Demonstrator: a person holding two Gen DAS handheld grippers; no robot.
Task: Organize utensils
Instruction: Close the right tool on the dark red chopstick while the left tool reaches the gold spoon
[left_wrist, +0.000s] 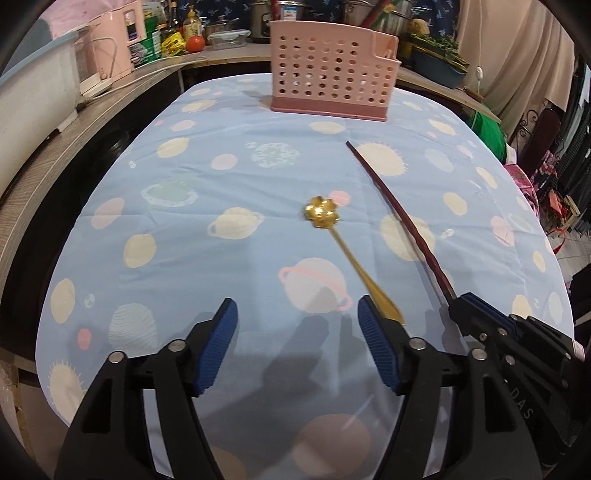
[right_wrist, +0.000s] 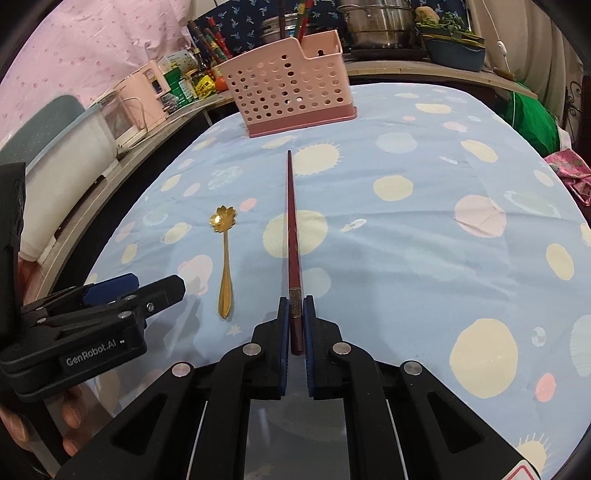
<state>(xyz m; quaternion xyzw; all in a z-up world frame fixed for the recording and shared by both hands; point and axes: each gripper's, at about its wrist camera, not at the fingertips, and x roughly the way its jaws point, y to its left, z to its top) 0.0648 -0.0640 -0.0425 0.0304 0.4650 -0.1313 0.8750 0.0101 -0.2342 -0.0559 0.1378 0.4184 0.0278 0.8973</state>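
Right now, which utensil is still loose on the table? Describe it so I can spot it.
On the planet-print tablecloth, in front of the pink holder, lies a gold spoon. It sits left of the dark red chopstick and, unlike it, has a flower-shaped bowl and is ungripped.

The cloth (left_wrist: 229, 258) covering the worktop is showing pale blue, printed with cream suns, pink ringed planets and pastel discs. The utensil caddy (left_wrist: 328, 74) is presenting salmon pink walls with rows of round holes over a darker rose base. The spoon (right_wrist: 224, 254) is gleaming gold, its bowl flower-shaped. The chopstick (right_wrist: 293, 236) is appearing dark maroon with a brownish patterned band near its thick end. Both tools, left (left_wrist: 297, 343) and right (right_wrist: 294, 332), are showing black frames with ribbed blue pads.
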